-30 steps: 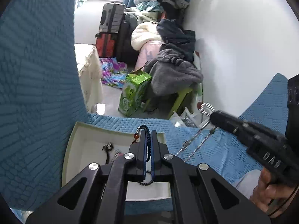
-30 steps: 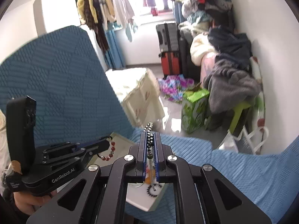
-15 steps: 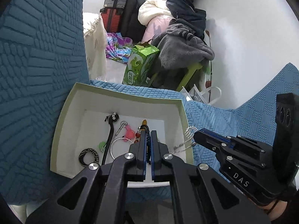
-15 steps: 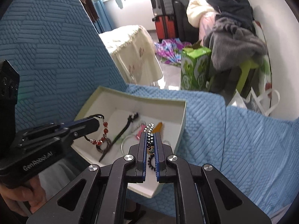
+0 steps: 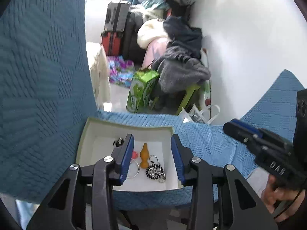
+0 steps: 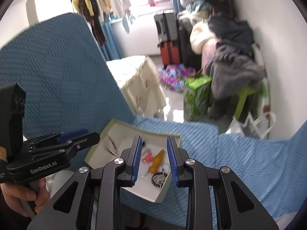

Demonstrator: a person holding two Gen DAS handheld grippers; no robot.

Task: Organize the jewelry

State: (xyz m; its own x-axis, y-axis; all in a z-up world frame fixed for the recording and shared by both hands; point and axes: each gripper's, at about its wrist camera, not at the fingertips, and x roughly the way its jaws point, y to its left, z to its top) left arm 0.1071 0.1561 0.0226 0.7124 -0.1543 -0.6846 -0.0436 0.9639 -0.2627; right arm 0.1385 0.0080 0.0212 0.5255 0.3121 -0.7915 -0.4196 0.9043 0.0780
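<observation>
A shallow white box [image 5: 82,140] with a pale green rim sits on the blue quilted seat. In it lie an orange pendant [image 5: 144,155], a black bead bracelet with a silver ball chain [image 5: 156,171], a thin silver hoop [image 5: 134,170] and a pink charm [image 5: 135,154]. My left gripper [image 5: 152,136] hovers over the box. Its jaws are opening with nothing between them. My right gripper [image 6: 154,137] is also above the box [image 6: 99,147], its jaws opening and empty over the orange pendant [image 6: 157,161] and the bracelet [image 6: 158,178]. Each gripper shows in the other's view, the right gripper [image 5: 230,126] and the left gripper [image 6: 94,135].
The blue quilted backrest [image 5: 38,76] rises at the left. Past the seat's far edge stand a green carton [image 5: 142,90], a pile of clothes [image 5: 180,71] on a green stool, suitcases [image 5: 115,28], a cream-covered table [image 6: 140,80] and a white bag [image 5: 199,113]. A white wall is at the right.
Both grippers were shut on bead strings, came down over the box, and have now opened. The strings lie in the box, and both grippers have drawn back from it.
</observation>
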